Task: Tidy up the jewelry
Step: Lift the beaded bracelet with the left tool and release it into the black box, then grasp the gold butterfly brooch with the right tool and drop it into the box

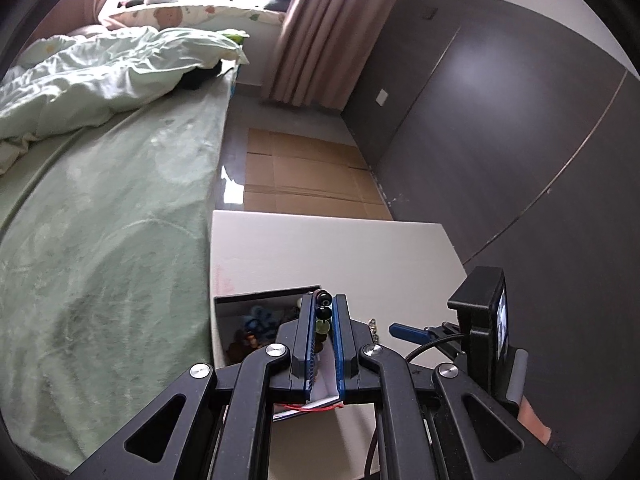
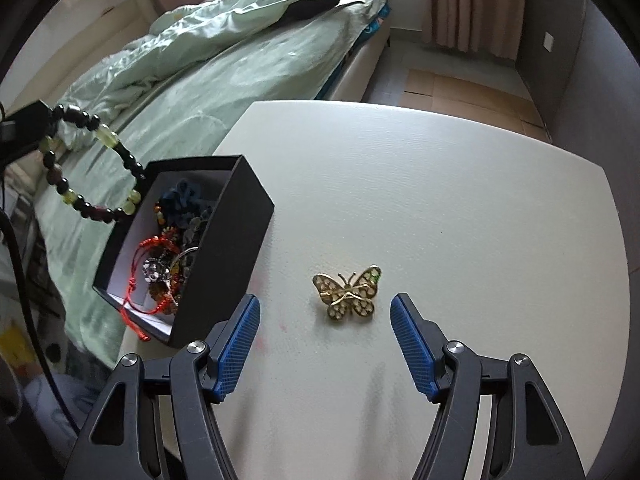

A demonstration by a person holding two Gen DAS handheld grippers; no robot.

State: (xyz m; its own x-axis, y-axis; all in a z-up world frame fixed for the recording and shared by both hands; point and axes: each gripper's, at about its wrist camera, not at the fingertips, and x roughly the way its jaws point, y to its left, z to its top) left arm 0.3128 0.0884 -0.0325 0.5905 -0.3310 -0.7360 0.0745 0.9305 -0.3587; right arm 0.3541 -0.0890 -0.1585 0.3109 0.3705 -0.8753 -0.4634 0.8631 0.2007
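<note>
Where right claw (image 2: pixel 325 320) gapes, brooch (image 2: pixel 347 291) lies between.

White table (image 2: pixel 460 208): box (image 2: pixel 240 240), butterfly brooch (image 2: pixel 347 291).

Your right hand-held gripper (image 2: pixel 325 322) stands wide apart above the white tabletop (image 2: pixel 460 208), the gold butterfly brooch (image 2: pixel 347 293) lying between its blue pads (image 2: pixel 240 340), untouched. To your left, a beaded bracelet (image 2: pixel 94 160) hangs over the black box (image 2: pixel 236 236) of jewelry, beside the bed (image 2: pixel 168 92).
</note>
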